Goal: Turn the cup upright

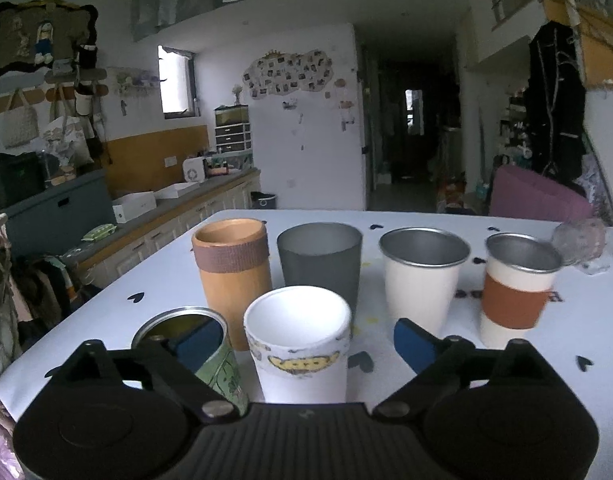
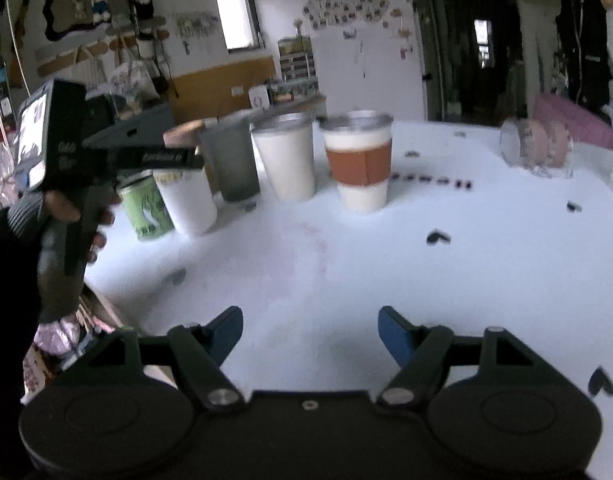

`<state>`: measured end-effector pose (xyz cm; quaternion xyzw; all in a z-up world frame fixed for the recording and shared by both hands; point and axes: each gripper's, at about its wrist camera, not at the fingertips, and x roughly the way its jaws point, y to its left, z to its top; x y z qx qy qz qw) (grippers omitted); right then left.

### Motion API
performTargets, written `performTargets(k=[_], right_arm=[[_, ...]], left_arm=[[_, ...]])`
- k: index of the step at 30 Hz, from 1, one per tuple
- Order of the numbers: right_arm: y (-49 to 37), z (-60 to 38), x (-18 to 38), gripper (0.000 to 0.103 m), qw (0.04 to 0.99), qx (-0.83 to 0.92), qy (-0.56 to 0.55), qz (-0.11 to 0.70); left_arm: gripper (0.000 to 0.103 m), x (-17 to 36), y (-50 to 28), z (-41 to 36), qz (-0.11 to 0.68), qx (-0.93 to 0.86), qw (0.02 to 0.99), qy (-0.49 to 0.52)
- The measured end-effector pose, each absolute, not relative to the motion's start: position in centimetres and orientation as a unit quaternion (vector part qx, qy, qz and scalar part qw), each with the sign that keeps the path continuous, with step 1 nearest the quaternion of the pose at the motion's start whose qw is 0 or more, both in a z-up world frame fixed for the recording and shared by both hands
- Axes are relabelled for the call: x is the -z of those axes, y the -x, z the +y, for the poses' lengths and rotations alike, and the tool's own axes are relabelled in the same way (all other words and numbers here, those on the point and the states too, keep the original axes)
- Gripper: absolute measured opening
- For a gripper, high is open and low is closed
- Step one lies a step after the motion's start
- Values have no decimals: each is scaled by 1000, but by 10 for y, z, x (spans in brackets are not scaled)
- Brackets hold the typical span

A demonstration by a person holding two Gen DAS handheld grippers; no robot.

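A white paper cup with a yellow printed band (image 1: 300, 344) stands upright on the white table (image 1: 566, 328), between the blue pads of my left gripper (image 1: 306, 346). The jaws are wide and do not touch the cup. A green printed can (image 1: 222, 364) stands upright just left of it, behind the left finger. In the right wrist view the white cup (image 2: 188, 200) and green can (image 2: 146, 208) stand at the left, under the hand-held left gripper (image 2: 170, 158). My right gripper (image 2: 310, 336) is open and empty over bare table (image 2: 426, 264).
Behind stand an orange-brown cup with a brown band (image 1: 232, 276), a grey cup (image 1: 320, 264), a white steel-rimmed cup (image 1: 422, 276) and a white cup with a rust sleeve (image 1: 514, 292), all upright. A clear glass object (image 1: 580, 246) sits far right. The table's left edge drops off.
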<state>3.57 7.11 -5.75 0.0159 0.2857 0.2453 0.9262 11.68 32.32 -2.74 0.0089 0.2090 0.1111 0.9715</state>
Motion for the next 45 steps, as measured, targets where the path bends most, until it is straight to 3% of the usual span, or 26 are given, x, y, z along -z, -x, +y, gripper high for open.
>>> performTargets(k=[13, 34, 45], right_arm=[[-39, 68, 23, 85, 951, -215, -15, 224], [-39, 69, 19, 103, 959, -185, -10, 214], [-38, 68, 19, 103, 961, -176, -10, 214]], left_arm=[[103, 12, -52, 321, 191, -77, 978, 28], [103, 16, -13, 298, 207, -41, 977, 15], [103, 18, -12, 295, 211, -44, 976, 18]])
